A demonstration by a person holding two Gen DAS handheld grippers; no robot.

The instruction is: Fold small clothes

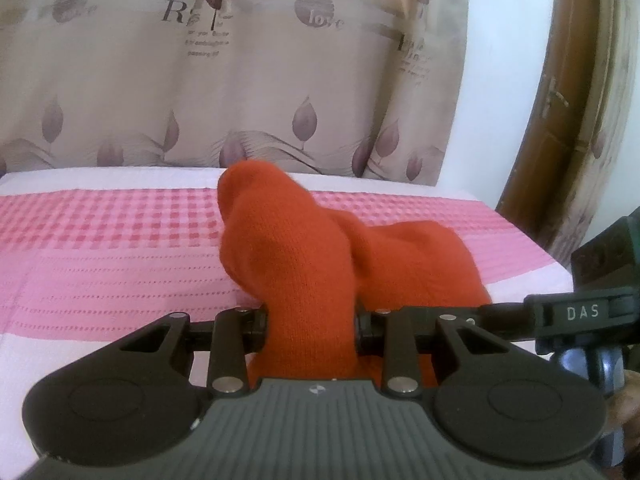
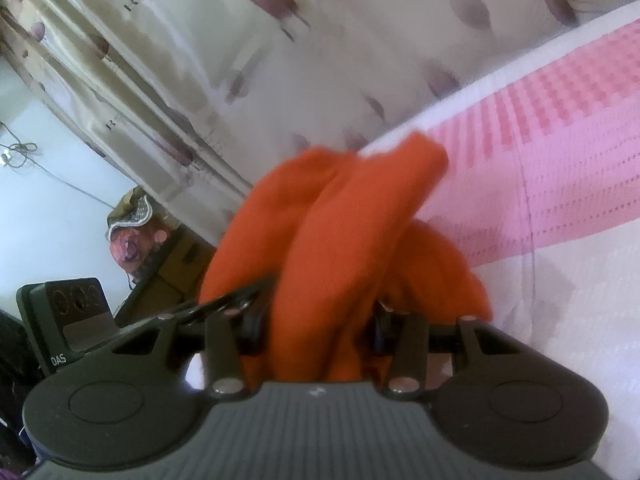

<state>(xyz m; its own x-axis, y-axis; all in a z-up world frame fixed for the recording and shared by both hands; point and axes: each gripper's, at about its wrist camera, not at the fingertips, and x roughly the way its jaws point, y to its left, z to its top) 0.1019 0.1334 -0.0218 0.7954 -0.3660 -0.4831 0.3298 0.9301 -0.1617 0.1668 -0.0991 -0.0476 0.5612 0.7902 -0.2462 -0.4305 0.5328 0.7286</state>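
Bed [image 1: 120, 240] spread with pink-and-white cover [image 1: 100, 280]: checked band toward the upper part of the frame, plain white strip at the far edge, pale area at lower left. Orange knit garment [image 1: 420, 256] at centre, bunched, partly resting on the cover, partly lifted.

"love" on curtain [image 1: 256, 80] ("DAS" on tool [image 1: 580, 314])

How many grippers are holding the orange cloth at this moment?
2. The left gripper clamps a bunched part of the orange knit garment; the right gripper clamps another part beside it, above the pink bedspread.
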